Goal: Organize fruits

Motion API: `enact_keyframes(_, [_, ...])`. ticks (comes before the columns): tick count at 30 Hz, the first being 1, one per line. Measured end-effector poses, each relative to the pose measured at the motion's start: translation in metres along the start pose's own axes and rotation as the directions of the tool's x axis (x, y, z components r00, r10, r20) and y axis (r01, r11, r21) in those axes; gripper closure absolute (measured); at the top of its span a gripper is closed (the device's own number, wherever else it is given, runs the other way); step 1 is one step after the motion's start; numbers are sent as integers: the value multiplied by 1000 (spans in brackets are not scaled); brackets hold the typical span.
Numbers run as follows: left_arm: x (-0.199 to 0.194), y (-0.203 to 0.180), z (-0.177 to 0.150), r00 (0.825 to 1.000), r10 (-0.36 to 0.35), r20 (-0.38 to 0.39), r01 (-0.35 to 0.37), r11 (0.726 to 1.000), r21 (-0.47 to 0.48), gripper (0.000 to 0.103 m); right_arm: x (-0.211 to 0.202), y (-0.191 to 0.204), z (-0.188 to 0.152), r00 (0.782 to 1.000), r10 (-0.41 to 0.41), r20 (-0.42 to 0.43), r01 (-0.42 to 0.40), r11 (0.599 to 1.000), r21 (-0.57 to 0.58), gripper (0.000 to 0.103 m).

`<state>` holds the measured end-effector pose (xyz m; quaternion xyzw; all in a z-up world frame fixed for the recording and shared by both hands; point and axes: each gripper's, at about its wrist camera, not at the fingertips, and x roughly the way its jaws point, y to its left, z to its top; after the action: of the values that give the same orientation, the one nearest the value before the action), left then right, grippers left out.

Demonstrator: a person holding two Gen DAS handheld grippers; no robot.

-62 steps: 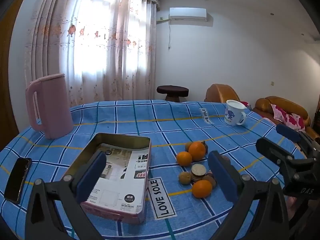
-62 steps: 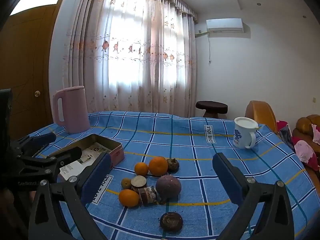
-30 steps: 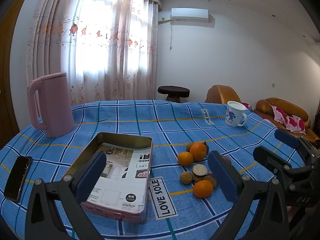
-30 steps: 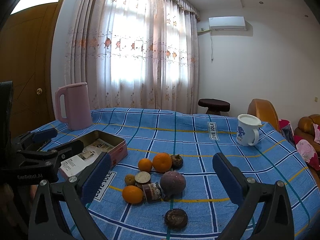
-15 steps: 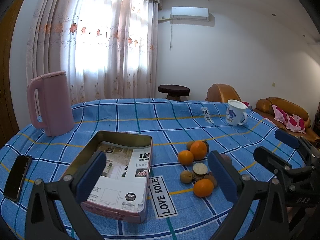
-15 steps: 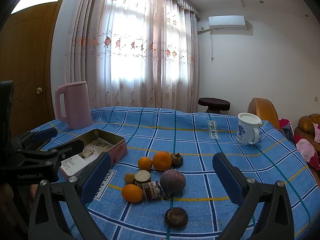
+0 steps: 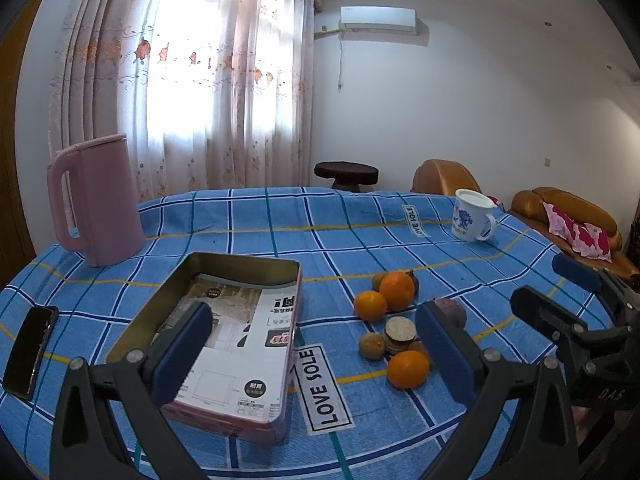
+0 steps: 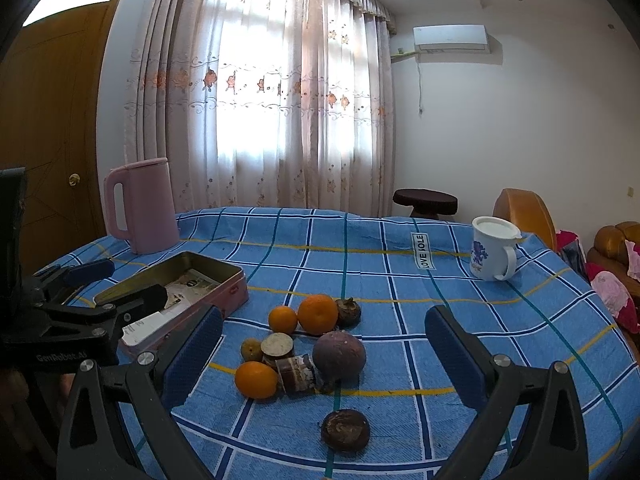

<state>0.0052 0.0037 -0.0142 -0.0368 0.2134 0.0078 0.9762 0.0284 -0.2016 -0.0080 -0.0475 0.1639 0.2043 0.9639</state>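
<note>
A cluster of fruit lies on the blue checked tablecloth: three oranges, the nearest one in front, a round purple fruit, a dark brown fruit nearest me, and small brown pieces. In the left wrist view the oranges lie right of an open pink tin lined with printed paper. My left gripper is open and empty, held above the tin's near end. My right gripper is open and empty, held above the fruit.
A pink kettle stands at the back left. A white mug stands at the back right. A black phone lies at the left table edge. Sofas and a dark stool stand beyond the table.
Both views have shifted slightly; the grippers drifted a little over the table. Both stay open and empty. No fruit has moved.
</note>
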Motion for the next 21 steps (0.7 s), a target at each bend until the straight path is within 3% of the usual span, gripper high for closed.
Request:
enact_keyframes(9, [4,-2,-3,1000,-4,-8,4,1000,2,0,3,-2,-3,1000,0,-15,0,1000,0,1])
enact_keyframes(21, [17,-20,-20,998,-41,-51,43,998,49,0,20,-21,-38,992,-18,-124,20,1000,13,1])
